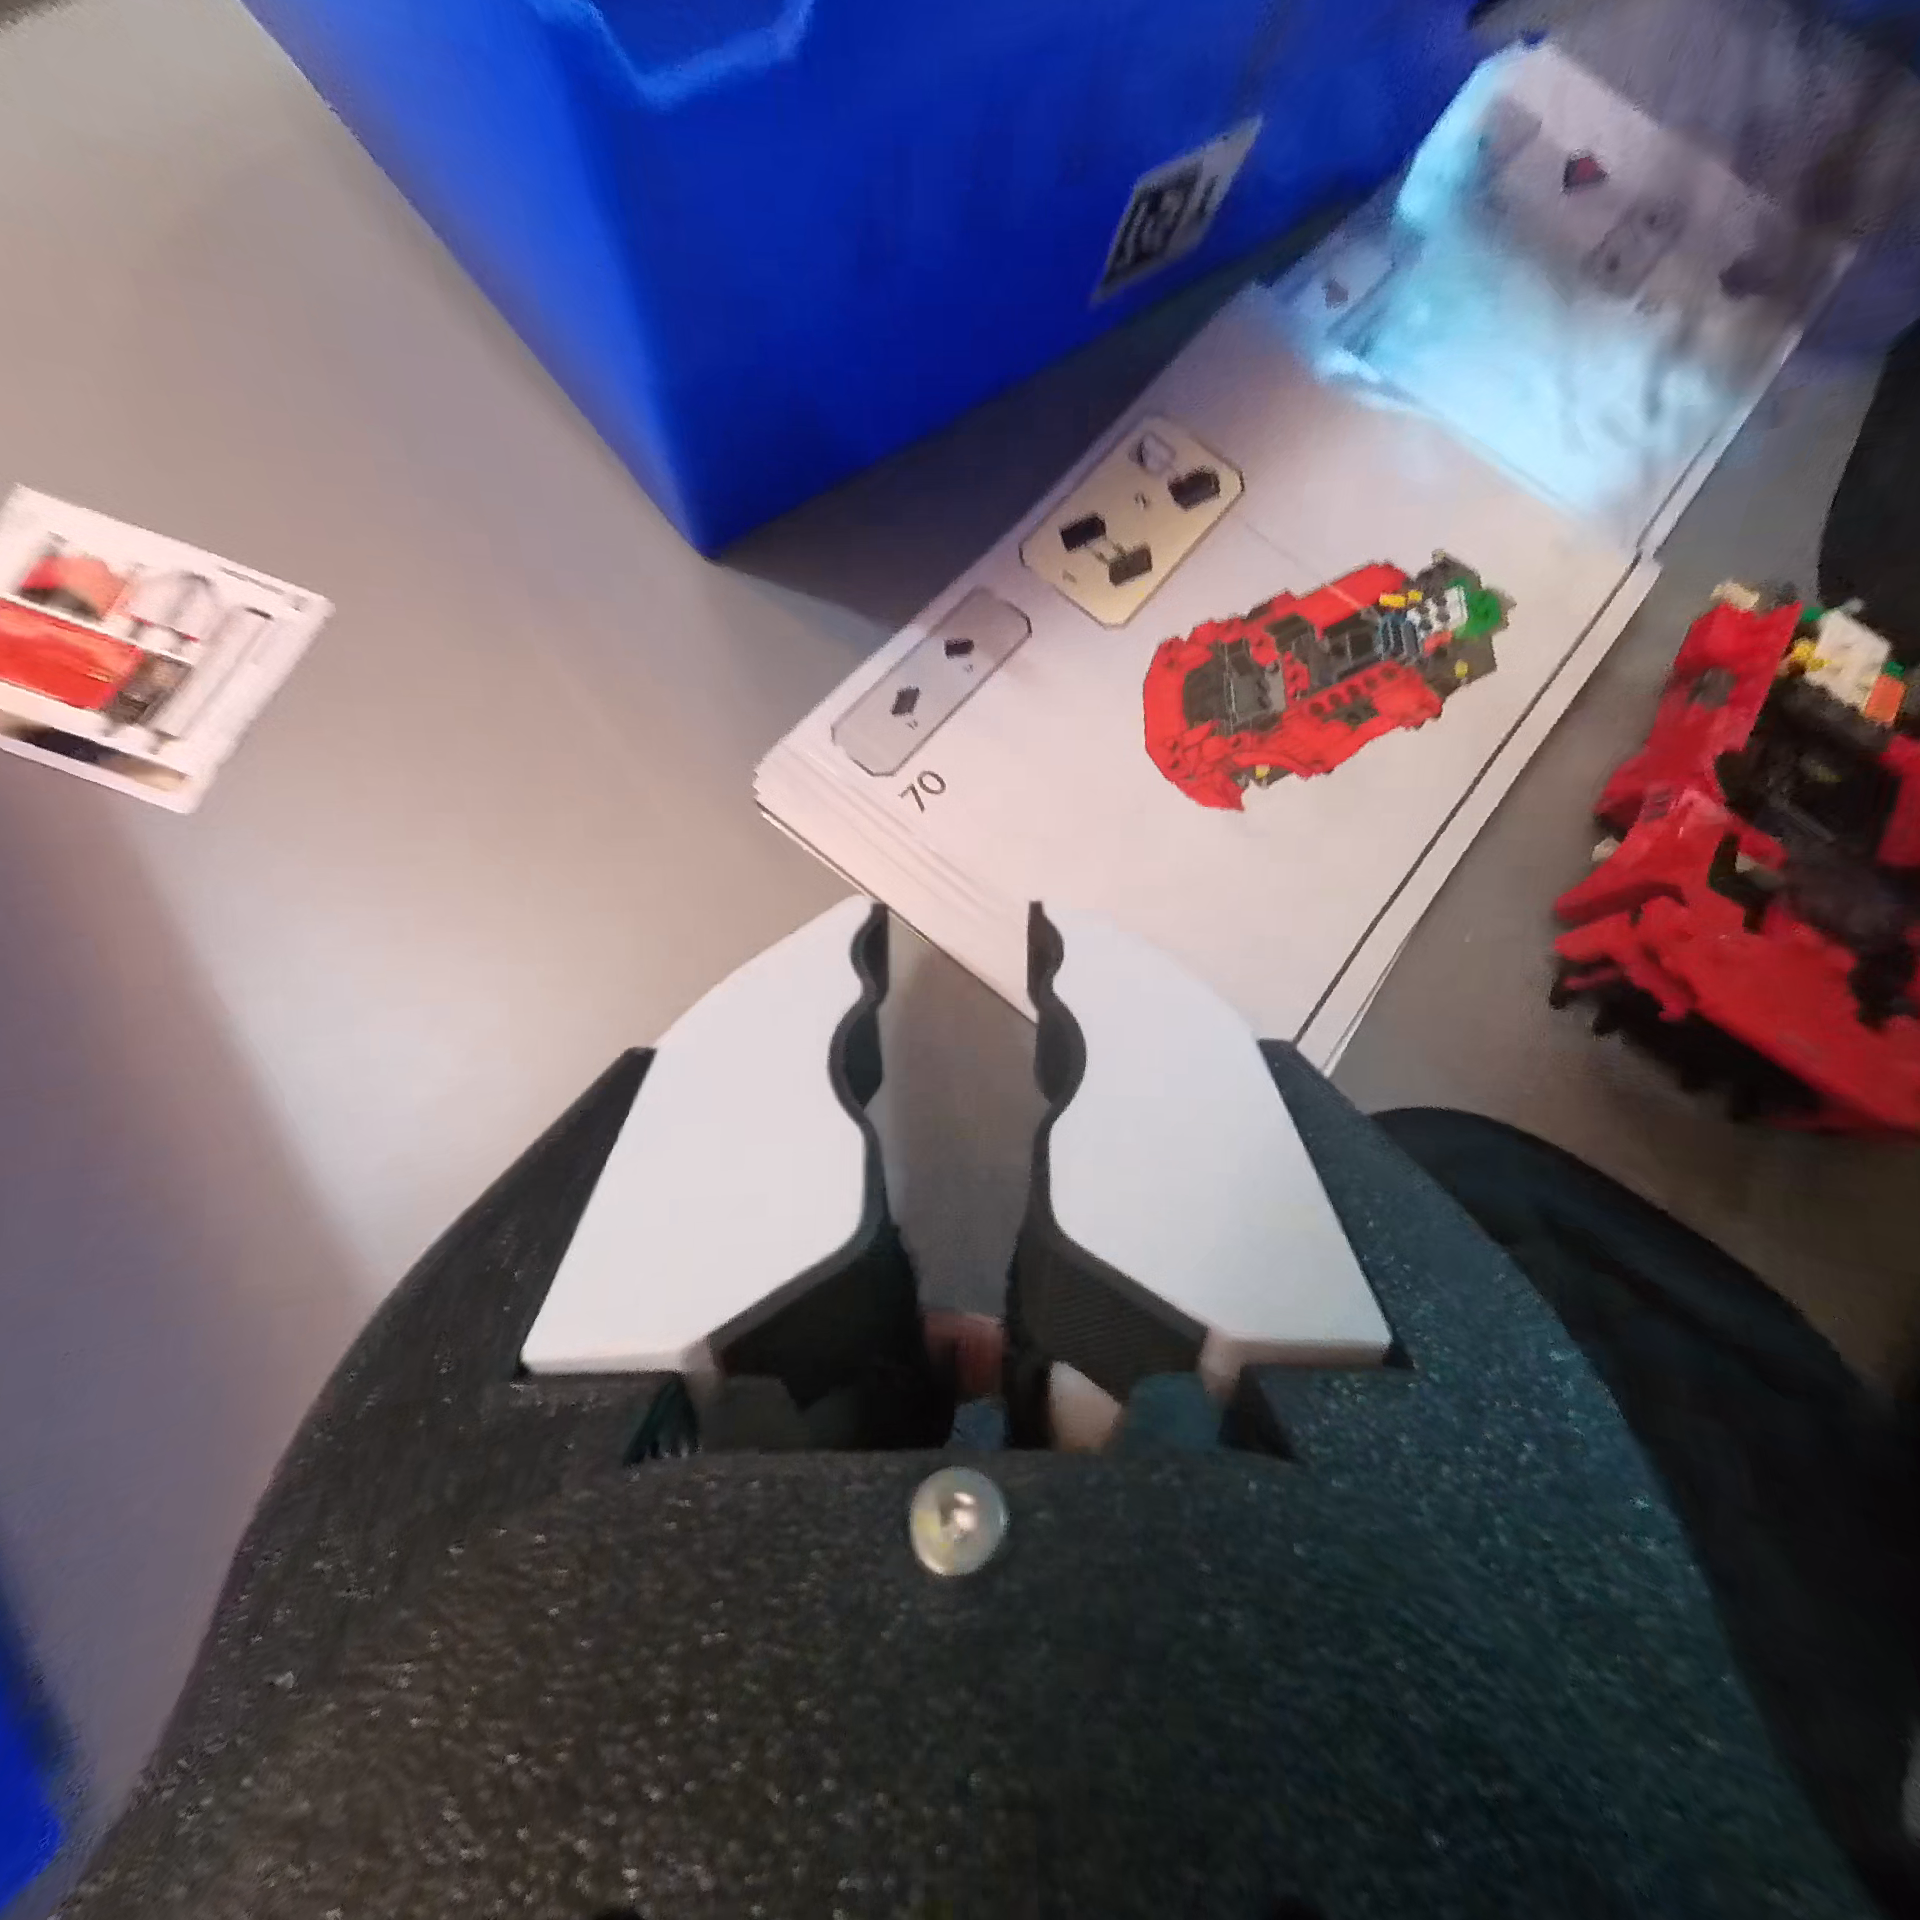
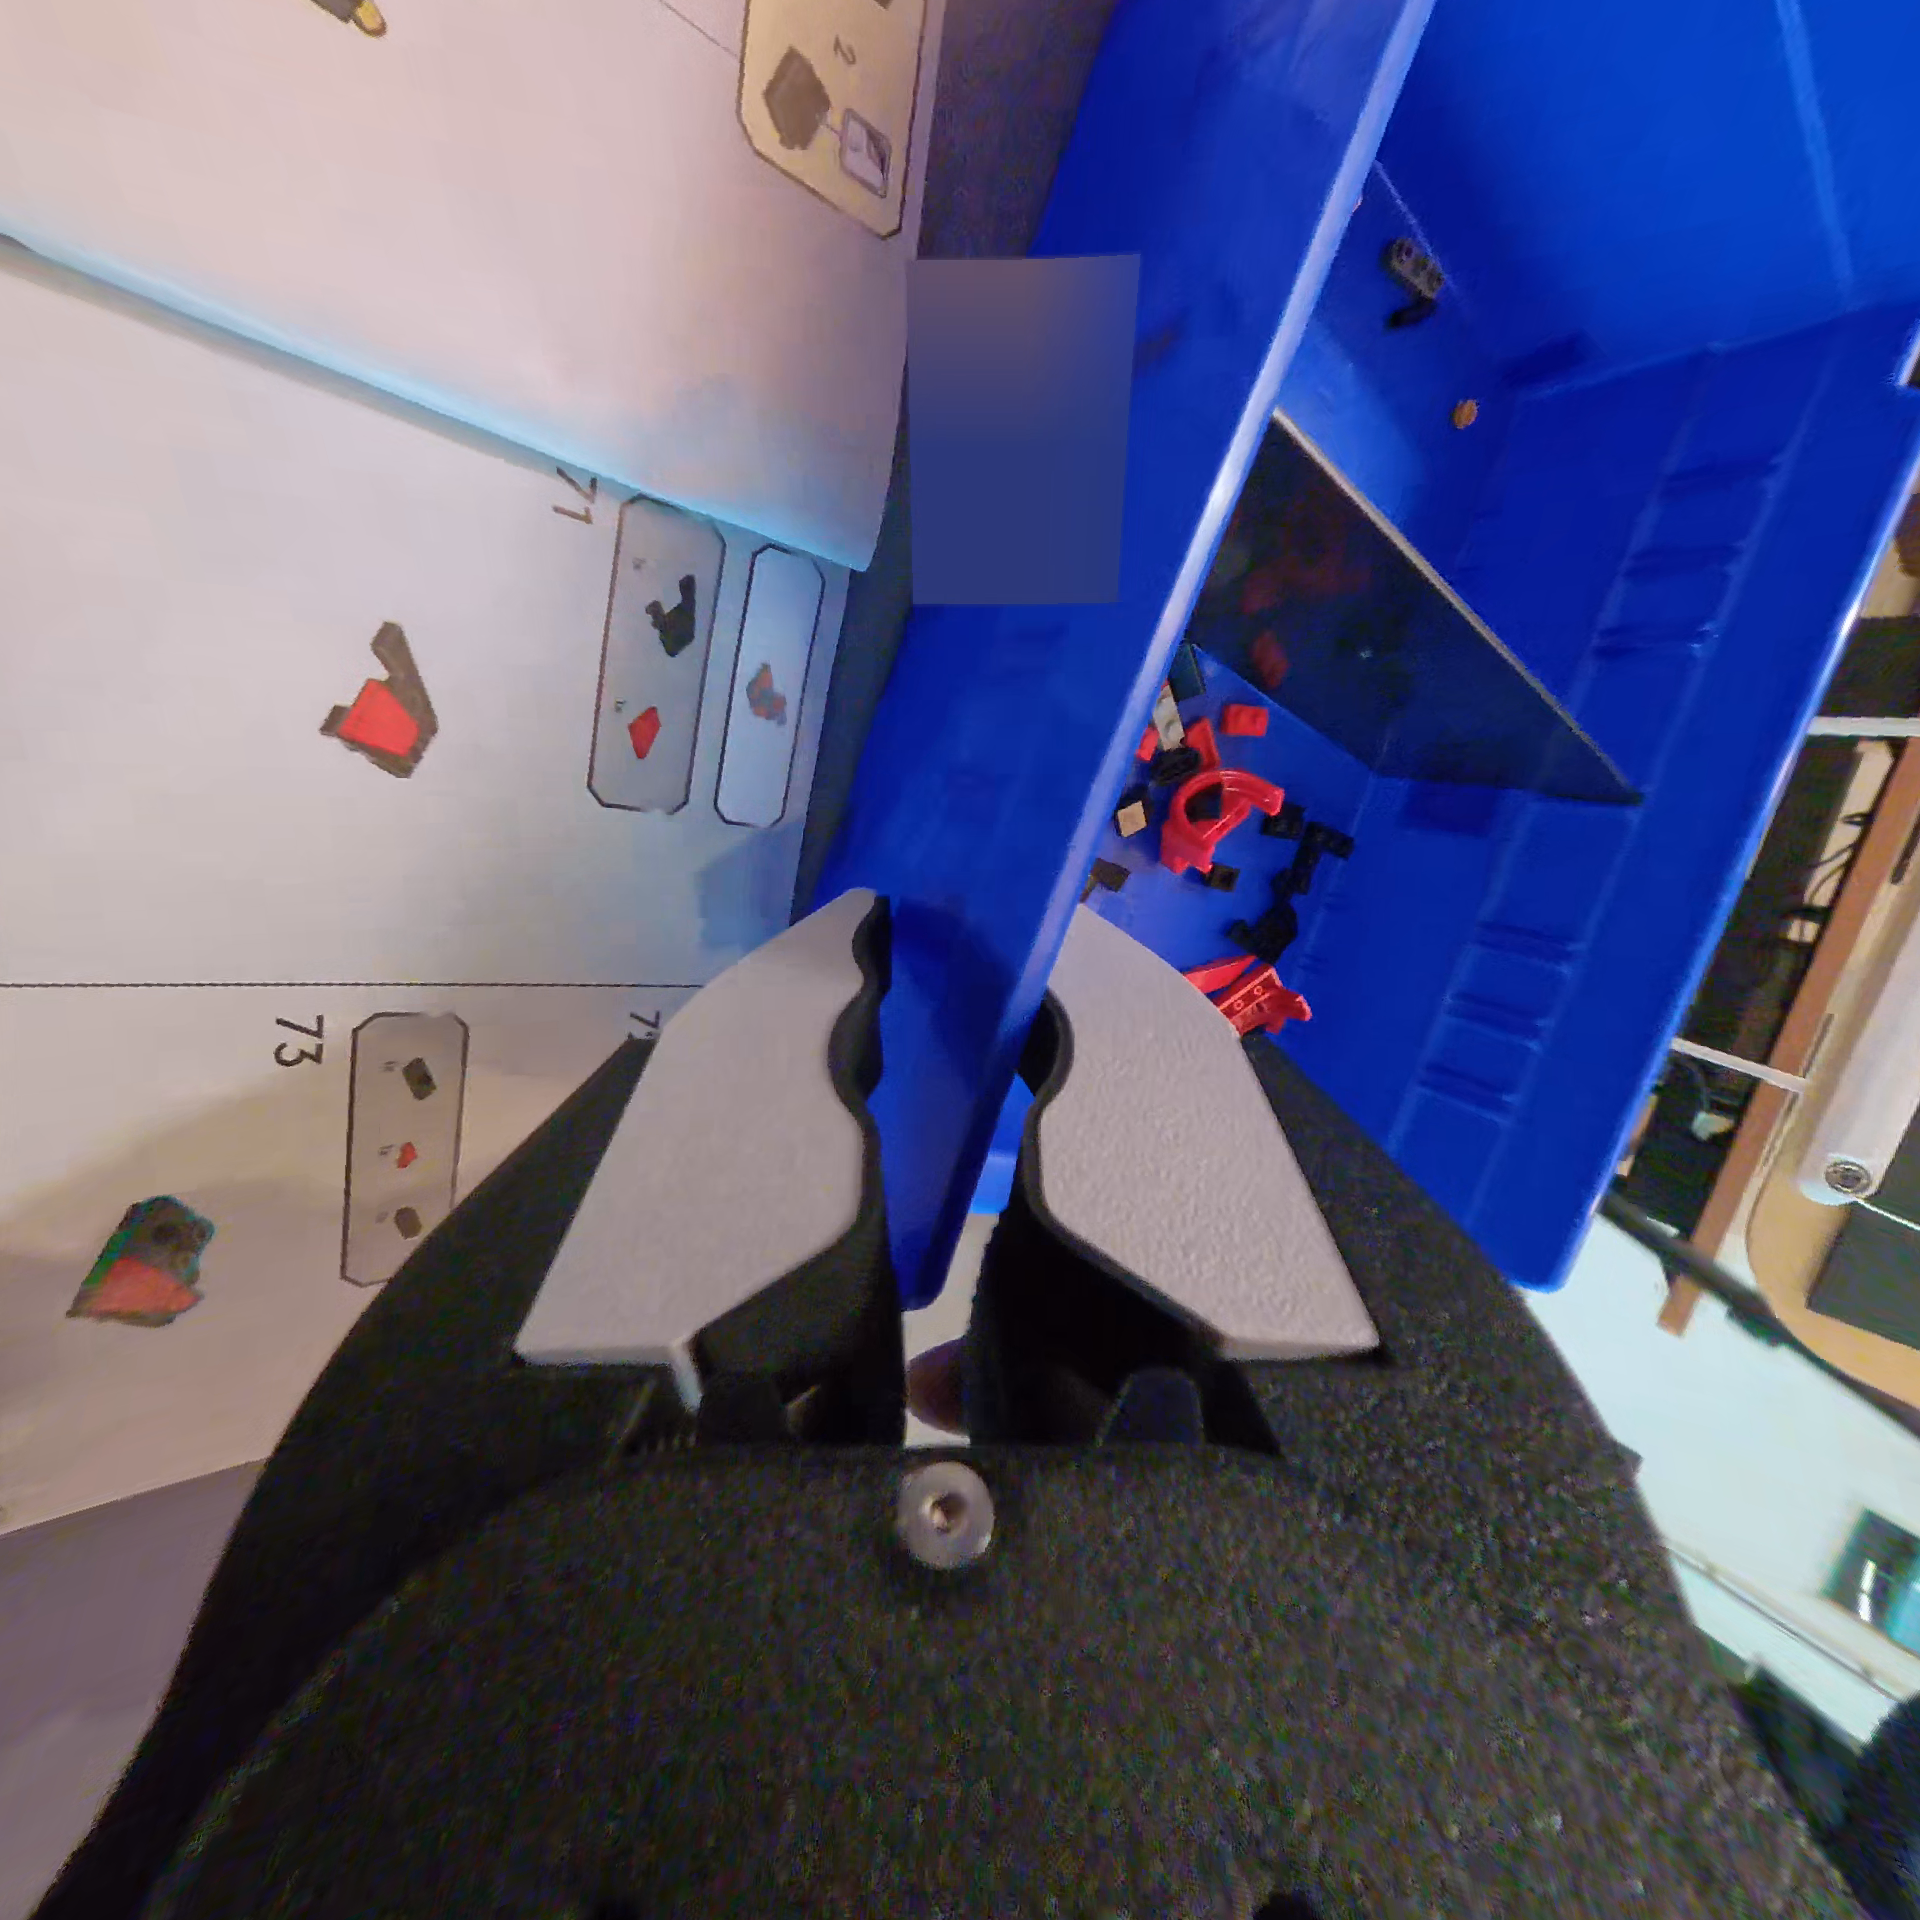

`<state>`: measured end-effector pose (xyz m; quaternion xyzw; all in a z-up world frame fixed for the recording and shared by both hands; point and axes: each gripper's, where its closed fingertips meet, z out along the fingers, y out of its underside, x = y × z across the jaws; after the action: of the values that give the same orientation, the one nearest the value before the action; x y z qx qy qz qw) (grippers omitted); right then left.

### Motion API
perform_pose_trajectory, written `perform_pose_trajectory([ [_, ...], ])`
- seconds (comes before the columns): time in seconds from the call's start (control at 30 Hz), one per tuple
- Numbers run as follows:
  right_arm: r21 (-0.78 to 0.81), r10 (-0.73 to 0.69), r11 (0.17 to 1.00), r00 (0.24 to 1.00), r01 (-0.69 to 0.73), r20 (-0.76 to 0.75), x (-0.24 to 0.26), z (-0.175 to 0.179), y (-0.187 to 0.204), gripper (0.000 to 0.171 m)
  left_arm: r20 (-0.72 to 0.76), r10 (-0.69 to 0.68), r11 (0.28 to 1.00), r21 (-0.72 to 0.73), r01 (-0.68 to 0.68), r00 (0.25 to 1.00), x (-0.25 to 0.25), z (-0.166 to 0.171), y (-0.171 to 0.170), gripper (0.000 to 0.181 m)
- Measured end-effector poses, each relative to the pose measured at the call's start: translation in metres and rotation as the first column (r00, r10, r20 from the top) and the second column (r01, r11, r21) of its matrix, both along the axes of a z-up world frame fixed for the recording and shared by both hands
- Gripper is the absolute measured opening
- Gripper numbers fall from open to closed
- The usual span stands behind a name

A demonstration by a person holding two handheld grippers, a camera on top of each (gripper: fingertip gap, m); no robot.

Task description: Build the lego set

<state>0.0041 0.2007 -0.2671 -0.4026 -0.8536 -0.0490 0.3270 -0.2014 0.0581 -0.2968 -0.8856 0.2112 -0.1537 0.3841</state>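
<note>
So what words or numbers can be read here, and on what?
I do not quote writing; this is where it stands.
Booklet: printed step numbers beside the pictures, legible.
Sticker on the blue bin: black-and-white marks, blurred.
Sheet on the table: too blurred.

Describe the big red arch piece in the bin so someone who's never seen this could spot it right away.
Start at the blue bin beside the open instruction booklet and look at the loose bricks on its floor. Among the small black and red pieces lies the red arch piece: the largest there, and the only curved, horseshoe-shaped one.
</note>
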Motion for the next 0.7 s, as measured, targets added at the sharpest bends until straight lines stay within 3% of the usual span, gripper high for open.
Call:
perform_pose_trajectory([
  [0.2, -0.099, -0.009, 0.995, 1.000, 0.009, -0.006, -0.001, 0.001, 0.006, 0.023, 0.048, 0.061, 0.979, 0.190, -0.069, 0.997, -0.012, 0.040, 0.004, 0.029],
  [0.33, -0.189, -0.009, 0.982, 1.000, 0.006, -0.015, -0.002, 0.011, 0.007, 0.028, 0.053, 0.060, 0.986, 0.151, -0.067, 0.997, -0.012, 0.030, 0.004, 0.029],
  [0.4, -0.393, -0.029, 0.919, 0.994, -0.016, -0.107, -0.013, 0.035, 0.001, 0.034, 0.049, 0.044, 0.988, 0.148, -0.051, 0.998, -0.009, 0.027, 0.004, 0.029],
  [0.5, -0.675, -0.084, 0.731, 0.968, -0.102, -0.237, -0.042, 0.070, 0.004, 0.040, 0.053, 0.008, 0.992, 0.128, -0.015, 0.999, -0.003, 0.022, 0.002, 0.028],
  [0.57, -0.728, -0.125, 0.684, 0.974, -0.052, -0.187, -0.057, 0.058, 0.024, 0.029, 0.035, -0.005, 0.994, 0.107, 0.002, 0.999, -0.001, 0.017, 0.001, 0.028],
  [0.7, -0.704, -0.093, 0.699, 0.992, 0.126, 0.085, -0.066, -0.008, 0.051, 0.022, 0.026, -0.031, 0.994, 0.101, 0.029, 0.999, 0.003, 0.014, 0.000, 0.027],
])
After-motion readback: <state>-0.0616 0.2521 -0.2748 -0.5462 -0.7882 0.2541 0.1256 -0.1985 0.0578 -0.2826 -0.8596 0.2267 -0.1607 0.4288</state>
